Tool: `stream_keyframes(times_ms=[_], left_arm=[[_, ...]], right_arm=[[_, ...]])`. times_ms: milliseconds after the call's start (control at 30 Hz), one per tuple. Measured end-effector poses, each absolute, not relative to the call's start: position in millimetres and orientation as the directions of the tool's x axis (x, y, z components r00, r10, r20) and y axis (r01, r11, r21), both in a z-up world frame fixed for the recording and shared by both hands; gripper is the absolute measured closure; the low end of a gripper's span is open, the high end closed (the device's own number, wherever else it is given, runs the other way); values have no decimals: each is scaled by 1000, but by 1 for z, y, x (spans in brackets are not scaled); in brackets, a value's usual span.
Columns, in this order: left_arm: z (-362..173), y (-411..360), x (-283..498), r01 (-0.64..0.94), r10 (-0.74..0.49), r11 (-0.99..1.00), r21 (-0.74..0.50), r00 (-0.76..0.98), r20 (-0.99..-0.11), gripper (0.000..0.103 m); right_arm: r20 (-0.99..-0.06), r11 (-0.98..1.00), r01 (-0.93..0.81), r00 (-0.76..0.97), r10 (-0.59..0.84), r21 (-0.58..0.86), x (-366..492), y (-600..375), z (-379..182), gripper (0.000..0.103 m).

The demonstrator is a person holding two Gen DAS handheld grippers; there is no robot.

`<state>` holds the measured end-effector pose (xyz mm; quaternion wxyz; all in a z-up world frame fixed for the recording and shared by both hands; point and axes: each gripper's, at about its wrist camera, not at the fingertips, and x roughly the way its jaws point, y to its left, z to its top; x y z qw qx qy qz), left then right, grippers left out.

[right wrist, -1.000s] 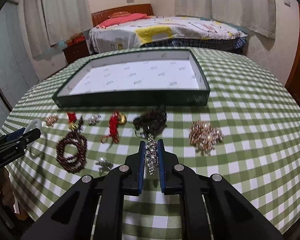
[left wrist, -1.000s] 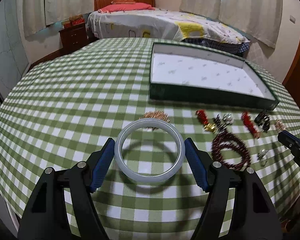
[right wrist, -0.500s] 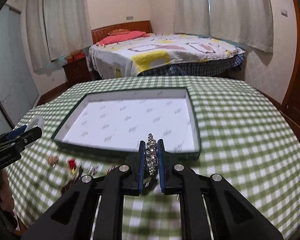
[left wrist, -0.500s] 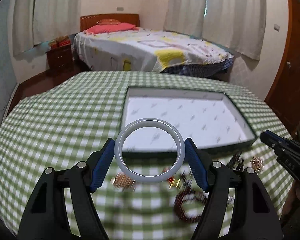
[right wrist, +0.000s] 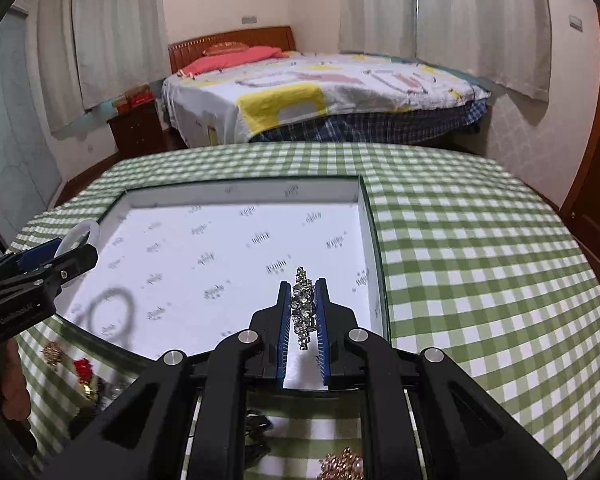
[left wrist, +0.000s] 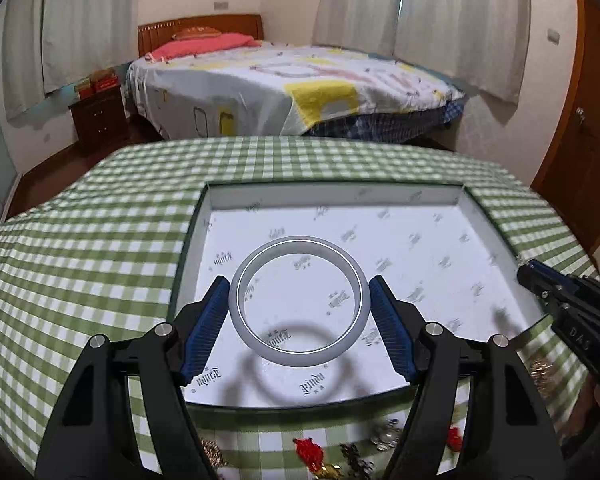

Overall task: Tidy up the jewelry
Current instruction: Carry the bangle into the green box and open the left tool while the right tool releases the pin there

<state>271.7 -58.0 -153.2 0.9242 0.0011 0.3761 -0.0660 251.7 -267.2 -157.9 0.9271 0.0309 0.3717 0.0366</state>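
My left gripper (left wrist: 298, 304) is shut on a pale white bangle (left wrist: 240, 312) and holds it flat above the near left part of the shallow green tray with a white printed lining (left wrist: 420, 236). The bangle's shadow falls on the lining below. My right gripper (right wrist: 303, 308) is shut on a silver rhinestone piece (right wrist: 303, 308) and holds it above the tray's (right wrist: 374, 240) near right part. The left gripper also shows at the left of the right wrist view (right wrist: 40, 272), with the bangle (right wrist: 85, 232) in it. The right gripper shows at the right of the left wrist view (left wrist: 540, 280).
Loose jewelry lies on the green checked tablecloth (right wrist: 480, 248) in front of the tray: a red piece (left wrist: 310, 450), a gold cluster (right wrist: 342, 466), dark beads (right wrist: 256, 426), a small gold piece (right wrist: 53, 352). A bed (left wrist: 300, 84) and nightstand (left wrist: 100, 116) stand beyond the table.
Both grippers have lifted off the tablecloth and moved forward over the tray, each still holding its piece. The loose jewelry now lies below and behind them.
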Motion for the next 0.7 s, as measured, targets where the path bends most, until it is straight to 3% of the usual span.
stream_keyframes(times_ms=[500,700], left_arm=[[-198,-56,287,136,-89,991,-6,617,-782,34],[-198,-57,287,138,-103,990,-21,625,-774,26]], right_arm=[[-749,997,-33,658,73,68,264,-272,-189,90],[-748,997,-33,659,78,75,265,-271,-189,87]])
